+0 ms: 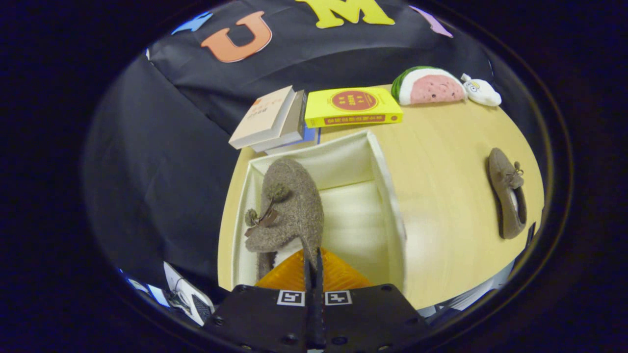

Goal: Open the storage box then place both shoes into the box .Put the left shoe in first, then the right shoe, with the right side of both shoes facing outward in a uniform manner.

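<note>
- Gripper view: the gripper [313, 267] has its two fingers pressed close together, pinching the heel edge of a brown woolly shoe [290, 206].
- The held shoe hangs over the left part of the open storage box [387, 196], its toe pointing away from the fingers and its bow with pompoms [262, 215] facing left.
- The box is cream fabric with its top open; its pale floor shows bare to the right of the held shoe.
- The box stands on a light wooden table [441, 196], near the table's left edge.
- The second shoe [508, 193], the same brown with a small bow, lies flat on the table well apart from the box, to its right.
- Beyond the box, a stack of books [272, 120] leans at its far left corner, and a yellow book [352, 107] lies just behind its far wall.
- Farther right of the box, at the table's back edge, sit a watermelon-slice plush toy [429, 87] and a small white plush toy [482, 91], touching each other.
</note>
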`<state>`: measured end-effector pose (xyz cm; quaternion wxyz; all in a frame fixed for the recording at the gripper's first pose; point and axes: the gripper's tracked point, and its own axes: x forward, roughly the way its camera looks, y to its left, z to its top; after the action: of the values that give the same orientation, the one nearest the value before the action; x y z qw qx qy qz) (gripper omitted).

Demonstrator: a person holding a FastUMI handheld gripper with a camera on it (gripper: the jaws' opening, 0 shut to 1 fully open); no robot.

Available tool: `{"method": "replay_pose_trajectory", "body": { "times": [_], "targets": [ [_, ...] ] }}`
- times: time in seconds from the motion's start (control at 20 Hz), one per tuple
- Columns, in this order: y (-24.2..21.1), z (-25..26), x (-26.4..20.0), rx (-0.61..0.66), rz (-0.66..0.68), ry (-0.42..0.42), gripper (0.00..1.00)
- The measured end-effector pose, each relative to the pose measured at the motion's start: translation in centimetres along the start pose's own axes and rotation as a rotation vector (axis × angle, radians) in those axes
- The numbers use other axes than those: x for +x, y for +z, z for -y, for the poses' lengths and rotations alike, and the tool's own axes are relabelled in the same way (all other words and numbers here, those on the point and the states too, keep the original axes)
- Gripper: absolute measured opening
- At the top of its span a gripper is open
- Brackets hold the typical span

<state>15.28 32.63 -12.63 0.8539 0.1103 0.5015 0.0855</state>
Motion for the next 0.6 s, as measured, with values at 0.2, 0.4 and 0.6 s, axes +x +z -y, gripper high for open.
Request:
{"method": "replay_pose_trajectory", "body": {
  "times": [0.2,0.4,0.6],
  "targets": [
    [-1.2,-0.3,3.7,-0.03,-0.023,-0.076,0.0],
    [-1.9,-0.7,5.9,-0.059,-0.056,-0.11,0.01],
    [-2.2,-0.4,6.7,-0.089,-0.082,-0.115,0.01]
  ]
}}
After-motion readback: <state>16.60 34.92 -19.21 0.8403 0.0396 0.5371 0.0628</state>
